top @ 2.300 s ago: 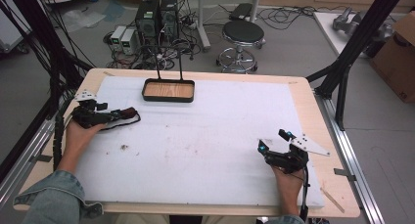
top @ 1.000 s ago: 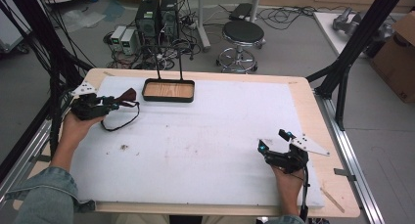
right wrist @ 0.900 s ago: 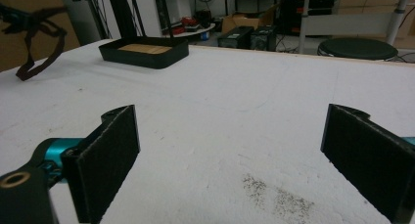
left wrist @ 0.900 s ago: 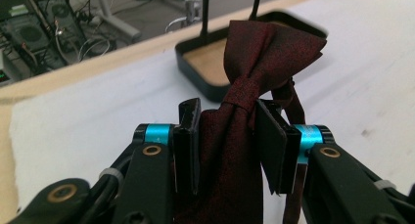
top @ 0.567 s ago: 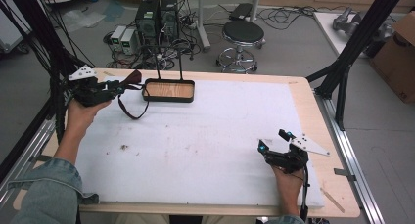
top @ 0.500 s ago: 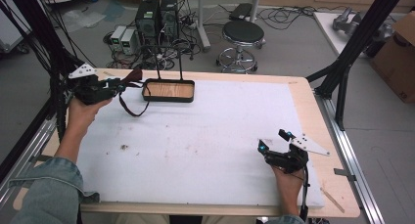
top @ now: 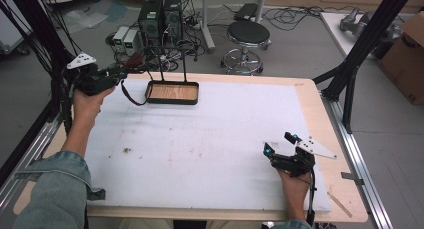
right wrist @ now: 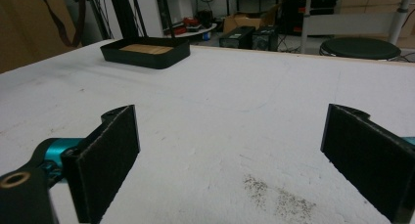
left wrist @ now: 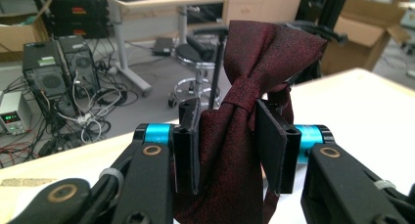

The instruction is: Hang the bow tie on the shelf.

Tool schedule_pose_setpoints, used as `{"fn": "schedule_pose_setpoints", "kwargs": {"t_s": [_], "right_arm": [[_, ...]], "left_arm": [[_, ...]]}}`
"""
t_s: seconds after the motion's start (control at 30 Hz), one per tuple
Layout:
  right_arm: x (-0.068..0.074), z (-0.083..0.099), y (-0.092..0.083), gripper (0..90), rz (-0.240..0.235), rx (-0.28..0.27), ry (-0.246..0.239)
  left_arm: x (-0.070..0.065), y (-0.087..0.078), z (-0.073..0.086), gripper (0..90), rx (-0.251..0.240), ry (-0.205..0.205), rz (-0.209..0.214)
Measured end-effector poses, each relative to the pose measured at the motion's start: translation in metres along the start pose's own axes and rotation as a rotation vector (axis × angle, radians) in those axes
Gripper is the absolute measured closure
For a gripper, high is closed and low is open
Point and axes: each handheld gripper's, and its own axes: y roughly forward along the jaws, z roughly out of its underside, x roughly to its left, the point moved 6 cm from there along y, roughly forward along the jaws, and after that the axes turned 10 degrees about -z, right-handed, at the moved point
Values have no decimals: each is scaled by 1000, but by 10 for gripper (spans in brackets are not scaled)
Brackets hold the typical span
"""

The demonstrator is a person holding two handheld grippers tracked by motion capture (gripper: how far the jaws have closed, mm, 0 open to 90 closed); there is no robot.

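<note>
Bow tie (left wrist: 244, 111): clamped near its knot between the two pads of the left claw (left wrist: 230, 145), wings standing upward past the pads, long axis upright in the left gripper view. In the high view, held at upper left of the frame (top: 131, 65), above the surface's far edge, pointing right toward the stand (top: 172, 91); strap (top: 131, 91) hanging below in a loop, just left of the stand's tray.

Changed over the last two seconds: lifted off the white surface (top: 210, 139) at left and carried up and back toward the stand, strap now dangling free instead of lying flat. Probable meaning: pick finished, transport nearly over, hanging or placing at the stand next; loose strap likely to snag on the uprights.

Right claw (top: 280, 145): jaws wide apart, nothing between, resting at lower right, unmoved throughout. Tray visible far off at upper left in the right gripper view.
</note>
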Motion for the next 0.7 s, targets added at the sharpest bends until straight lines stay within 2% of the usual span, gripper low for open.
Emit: {"fn": "schedule_pose_setpoints", "kwargs": {"t_s": [0.1, 0.23, 0.4, 0.7], "right_arm": [[-1, 0, 0, 63, 0, -2, -4], [-1, 0, 1, 64, -3, -2, -4], [0, 0, 1, 63, -9, 0, 3], [0, 0, 1, 63, -13, 4, 6]], "left_arm": [[5, 5, -3, 629, -3, -20, -23], [8, 10, -9, 630, -22, -77, -15], [10, 16, -11, 630, -19, -84, -29], [11, 31, -11, 630, -33, -137, -40]]}}
